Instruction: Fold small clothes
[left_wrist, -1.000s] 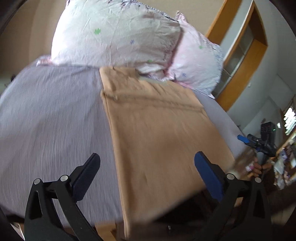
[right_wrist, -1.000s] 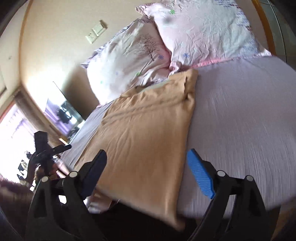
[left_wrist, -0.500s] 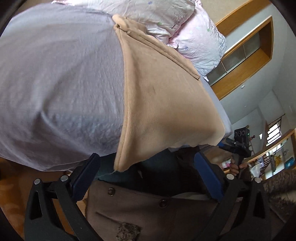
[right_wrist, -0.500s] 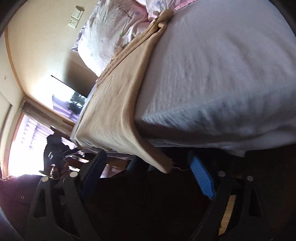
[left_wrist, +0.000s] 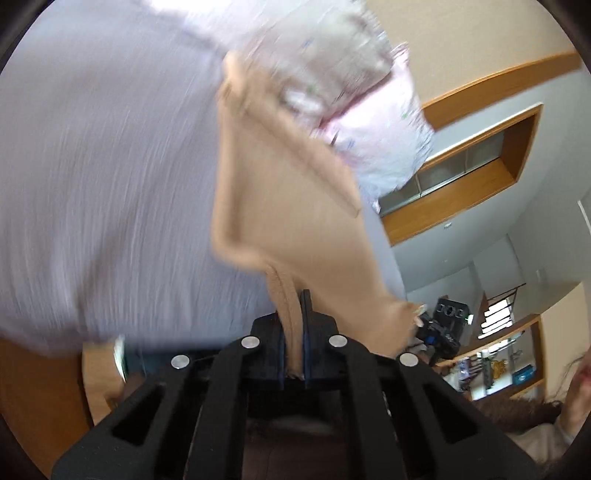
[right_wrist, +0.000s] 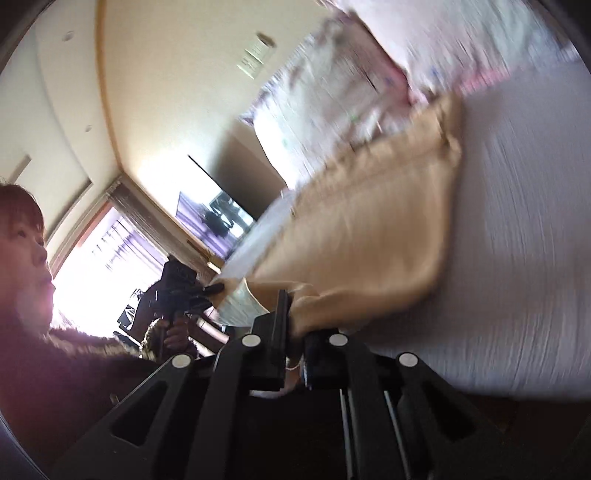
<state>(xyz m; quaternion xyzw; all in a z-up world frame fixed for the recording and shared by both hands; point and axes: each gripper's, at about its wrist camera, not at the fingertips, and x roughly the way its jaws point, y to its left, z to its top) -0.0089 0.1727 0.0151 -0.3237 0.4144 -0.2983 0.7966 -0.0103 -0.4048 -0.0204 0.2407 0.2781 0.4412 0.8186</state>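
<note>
A tan garment (left_wrist: 291, 192) lies on the lilac bed sheet (left_wrist: 103, 177), its far end against the pillows. My left gripper (left_wrist: 293, 332) is shut on the garment's near left corner, cloth pinched between the blue pads. In the right wrist view the same tan garment (right_wrist: 373, 236) stretches away over the bed, and my right gripper (right_wrist: 293, 332) is shut on its near right corner. Both corners are lifted off the bed edge. Each gripper shows small in the other's view: the right one (left_wrist: 439, 328) and the left one (right_wrist: 184, 284). Both views are motion-blurred.
Two floral pillows (left_wrist: 362, 99) lean at the head of the bed (right_wrist: 517, 240). A wooden window frame (left_wrist: 480, 162) is on the right wall. A dark screen (right_wrist: 218, 218) and a bright window (right_wrist: 107, 266) are on the left. The person's face (right_wrist: 26, 236) is close.
Both grippers were open below the hanging hem half a second ago. They have closed on the garment's near corners and lifted them up over the bed.
</note>
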